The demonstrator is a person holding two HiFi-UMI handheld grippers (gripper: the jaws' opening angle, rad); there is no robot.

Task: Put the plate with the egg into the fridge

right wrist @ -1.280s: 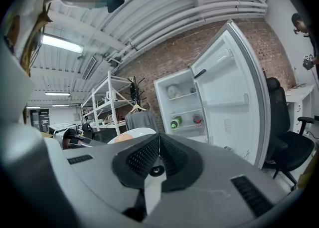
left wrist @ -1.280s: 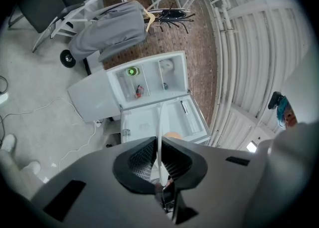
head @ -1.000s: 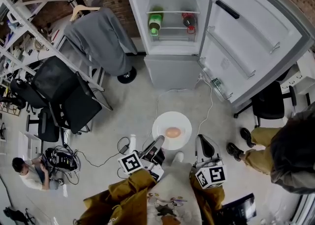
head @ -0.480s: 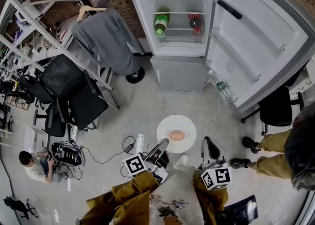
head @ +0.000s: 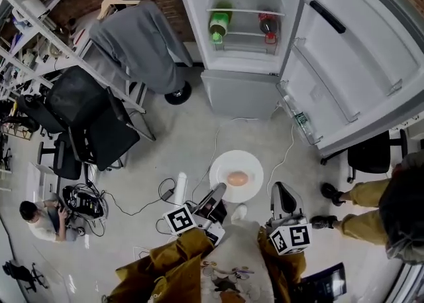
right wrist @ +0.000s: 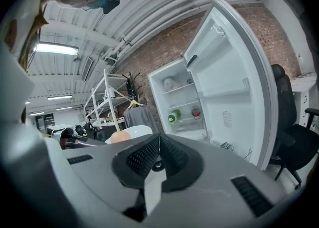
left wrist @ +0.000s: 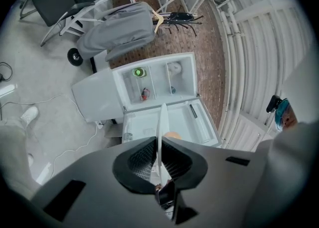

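Note:
A white plate (head: 236,166) carries a brownish egg (head: 237,178) and hangs level above the concrete floor, in front of the open fridge (head: 245,23). My left gripper (head: 217,193) is shut on the plate's near left rim. In the left gripper view the rim (left wrist: 161,122) runs edge-on between the pads, and the egg (left wrist: 172,135) peeks out beyond. Just off the plate's right edge, my right gripper (head: 277,190) is shut with nothing in it. The right gripper view has the plate (right wrist: 135,132) and egg (right wrist: 119,137) to its left, clear of the jaws.
The fridge door (head: 351,63) swings wide to the right. A green bottle (head: 219,24) and a red-topped bottle (head: 267,24) stand on a shelf. A grey garment (head: 139,43) hangs on a rack, with black chairs (head: 86,122) at left. One person sits at lower left (head: 40,219); another stands at right (head: 391,209).
The fridge has shifted a little right and nearer in the head view. The plate stays in the left gripper's grip, and both grippers keep their places beside it.

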